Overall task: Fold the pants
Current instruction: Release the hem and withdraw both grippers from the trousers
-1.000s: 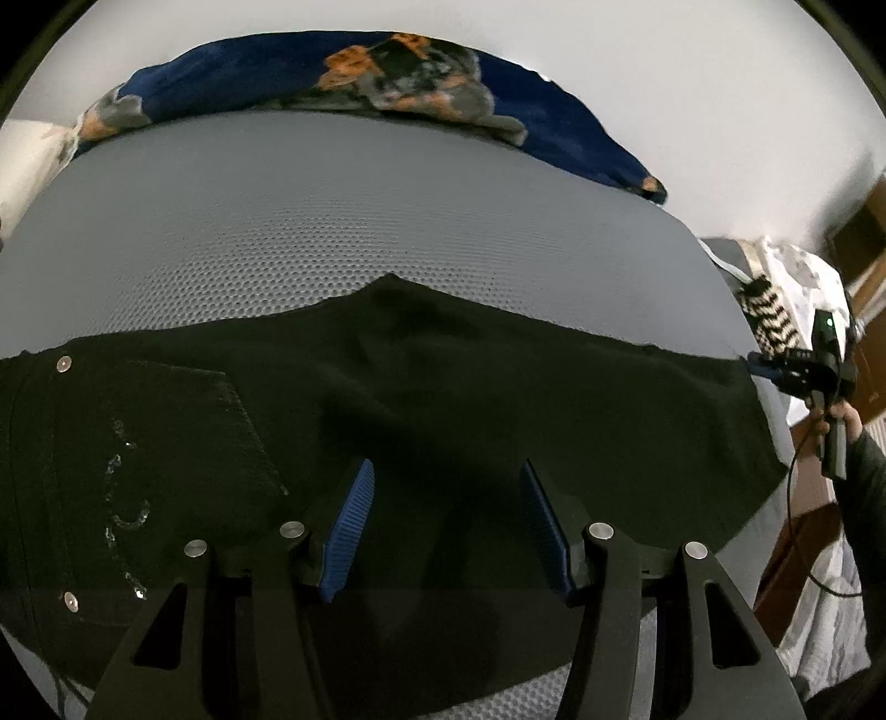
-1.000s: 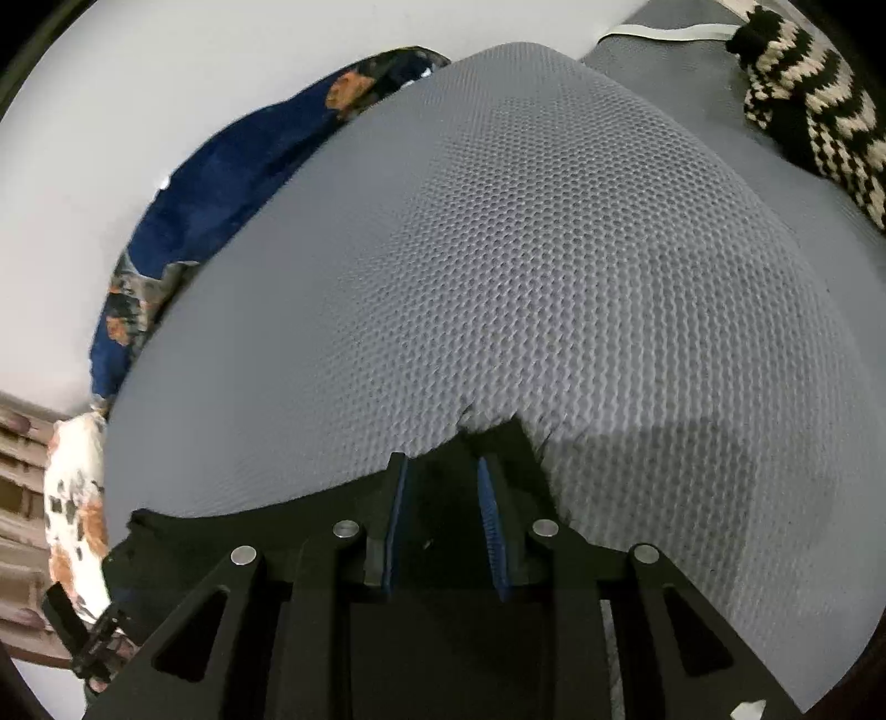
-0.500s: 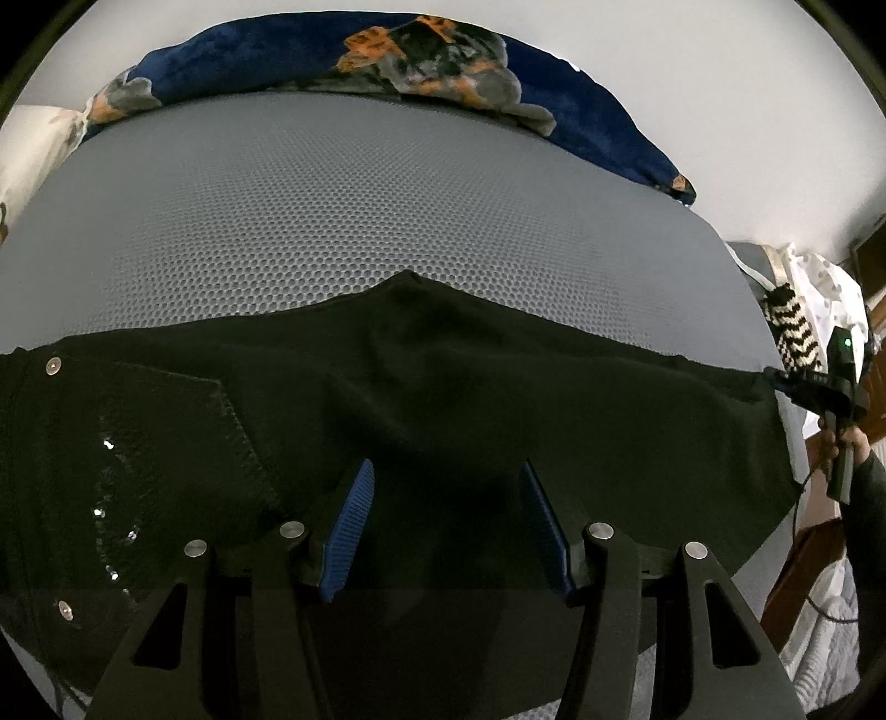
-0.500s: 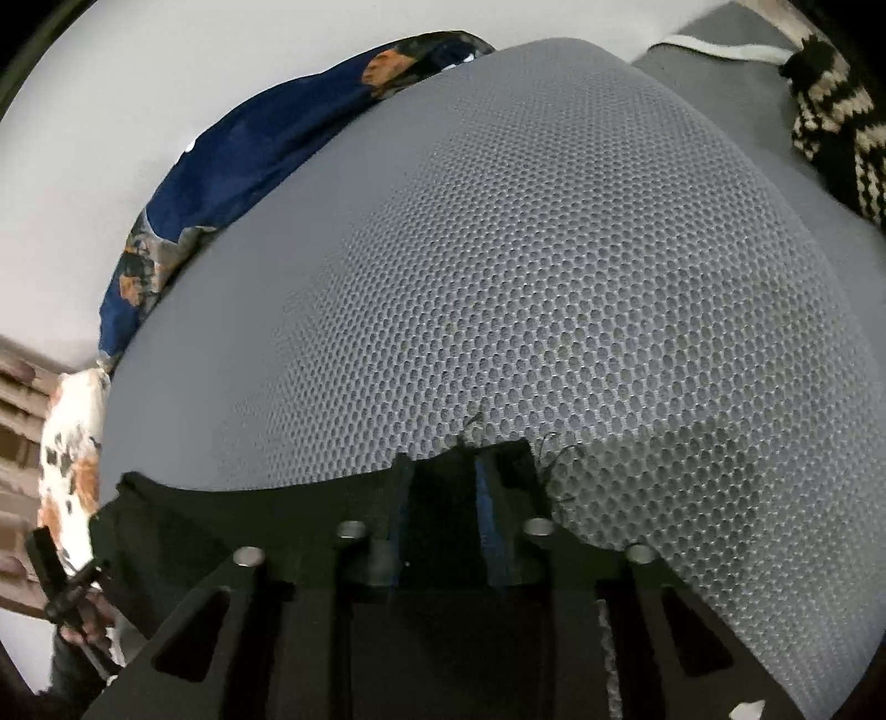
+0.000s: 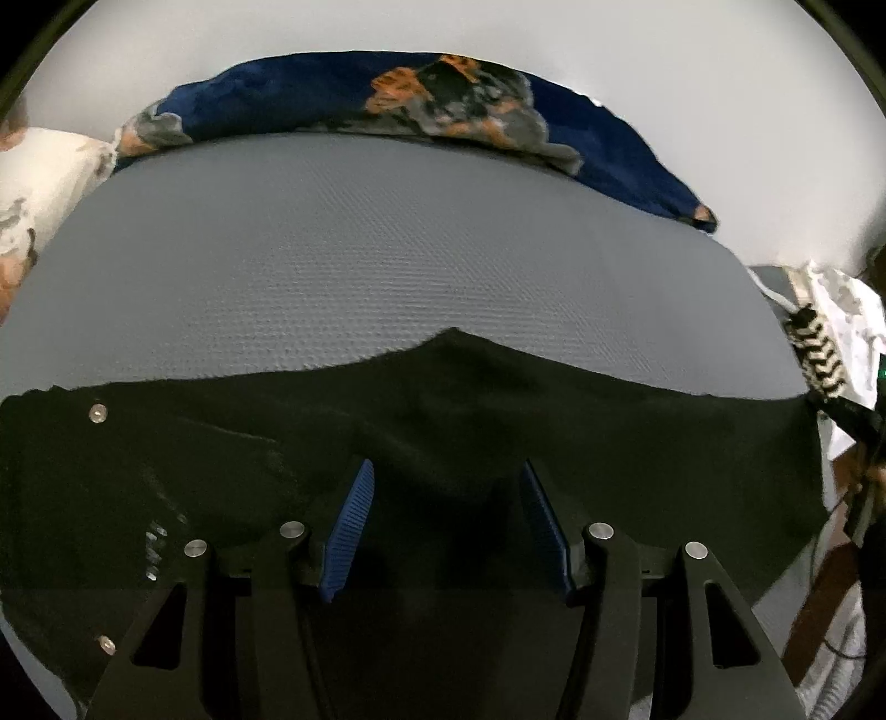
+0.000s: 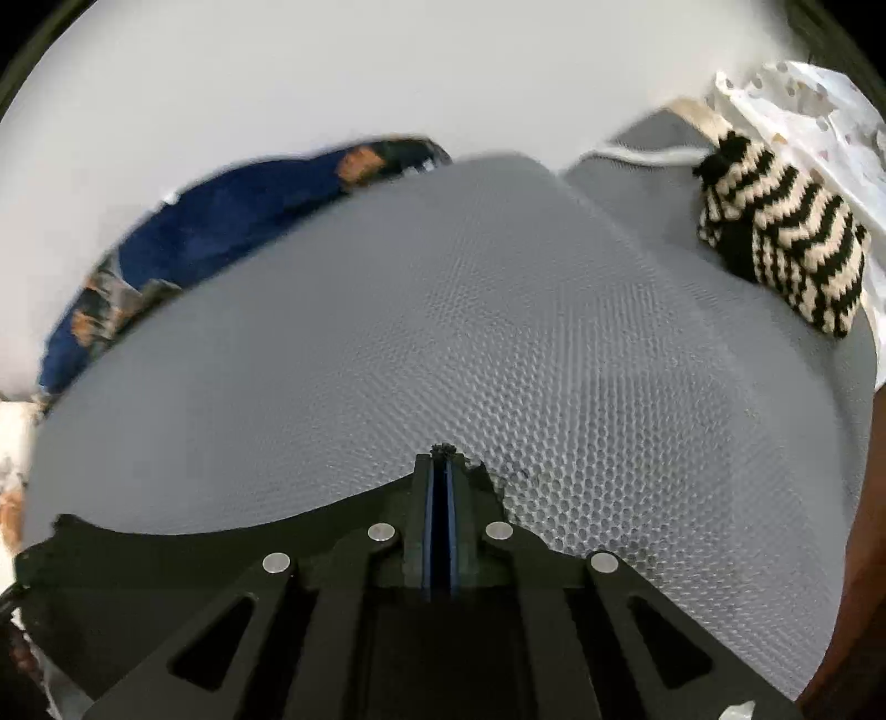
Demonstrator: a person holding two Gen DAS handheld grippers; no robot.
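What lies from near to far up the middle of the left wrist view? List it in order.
left gripper → black pants → grey mattress → blue patterned blanket → white wall.

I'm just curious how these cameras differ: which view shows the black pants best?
The left wrist view. There the black pants spread nearly edge to edge across the grey mattress, with rivets and a pocket visible. The right wrist view shows only a dark strip and the frayed corner pinched in the right gripper.
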